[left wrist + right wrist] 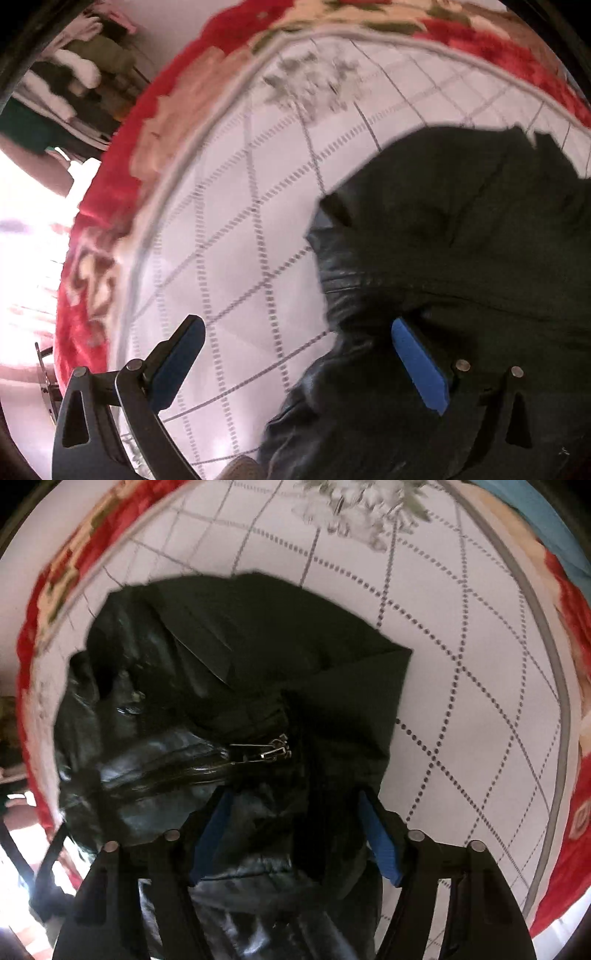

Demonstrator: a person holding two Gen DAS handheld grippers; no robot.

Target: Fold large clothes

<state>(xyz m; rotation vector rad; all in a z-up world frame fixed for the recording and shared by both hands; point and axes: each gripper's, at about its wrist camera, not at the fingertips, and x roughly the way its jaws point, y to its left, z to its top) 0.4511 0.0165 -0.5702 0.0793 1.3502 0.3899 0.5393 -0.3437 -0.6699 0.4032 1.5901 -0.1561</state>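
Note:
A black leather jacket (461,258) lies bunched on a white checked sheet (229,236). My left gripper (295,325) is open wide over the jacket's left edge; one blue pad (417,365) lies over the jacket, the other (177,358) over the sheet. In the right wrist view the jacket (229,672) shows its dark lining, a shiny sleeve and a metal zipper (266,751). My right gripper (295,805) is open, its fingers on either side of a fold of the jacket near the zipper.
A red floral blanket (122,173) lies under the white sheet and rims it (561,867). A grey flower print (362,506) marks the sheet's far part. Clothes hang on a rack (81,85) at the far left by a bright window.

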